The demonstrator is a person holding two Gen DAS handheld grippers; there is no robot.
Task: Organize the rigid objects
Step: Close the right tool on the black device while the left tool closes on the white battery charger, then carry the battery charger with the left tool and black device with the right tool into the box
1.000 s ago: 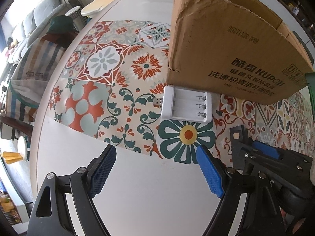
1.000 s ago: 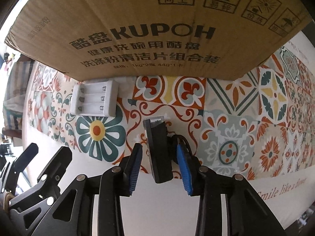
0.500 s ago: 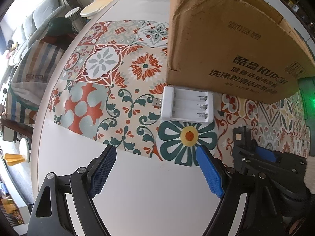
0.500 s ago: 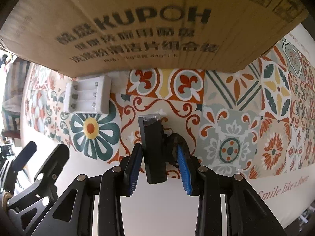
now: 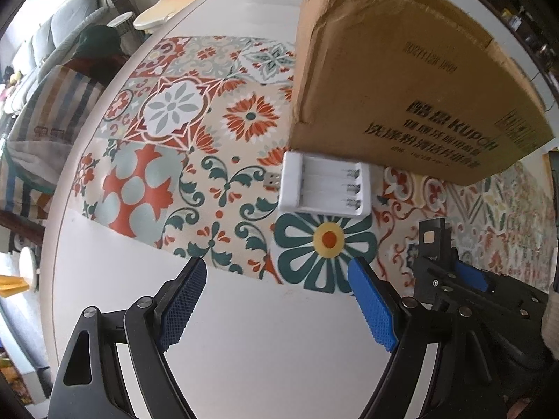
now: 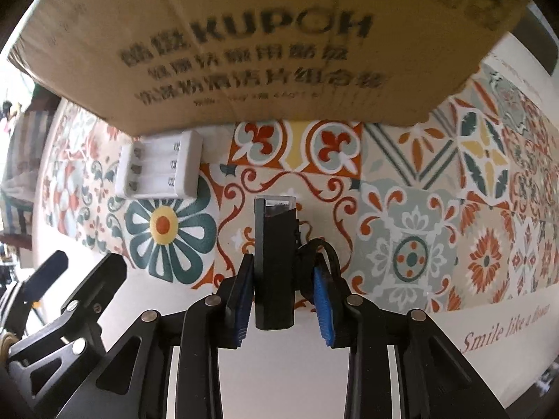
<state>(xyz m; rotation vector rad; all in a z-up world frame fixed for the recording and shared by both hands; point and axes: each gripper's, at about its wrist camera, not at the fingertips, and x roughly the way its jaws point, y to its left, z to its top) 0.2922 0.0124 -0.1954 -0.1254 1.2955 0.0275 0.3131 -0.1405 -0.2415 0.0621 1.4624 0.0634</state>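
**Black device gripped by R fingers, box drop looks next**

Black device (image 6: 274,262), flat rectangular w/ a dark cord or strap at its side, sits between the right gripper (image 6: 283,296) fingers, narrow around it: left pad touching its side, right pad against the cord bundle. It stands upright, top end pointing toward the cardboard box (image 6: 244,42). Whether it's off the tabletop (image 5: 244,331) yet, can't tell.

Step in hand, prob: pick-up of the device, w/ the box as the likely destination. Next move would call for a lift high enough to clear the box's near wall, then carry over the rim and release inside; the loose cord could snag or shift the grip.

Left gripper (image 5: 276,300) hangs over the bare white part of the tabletop near its front edge, fingers wide, holding nothing. White battery charger (image 5: 325,188), 3 empty slots, USB plug sticking out toward the left edge, lies on the patterned mat (image 5: 174,139) touching or just beside the box's base. Likely the left's next pick.

Views differ: left wrist cam shows the box's corner, top rim and the charger's USB plug, plus a small pale square on the device's top end. Right wrist cam shows the actual pad contact and cord, hidden from the left; box print is blurred there.
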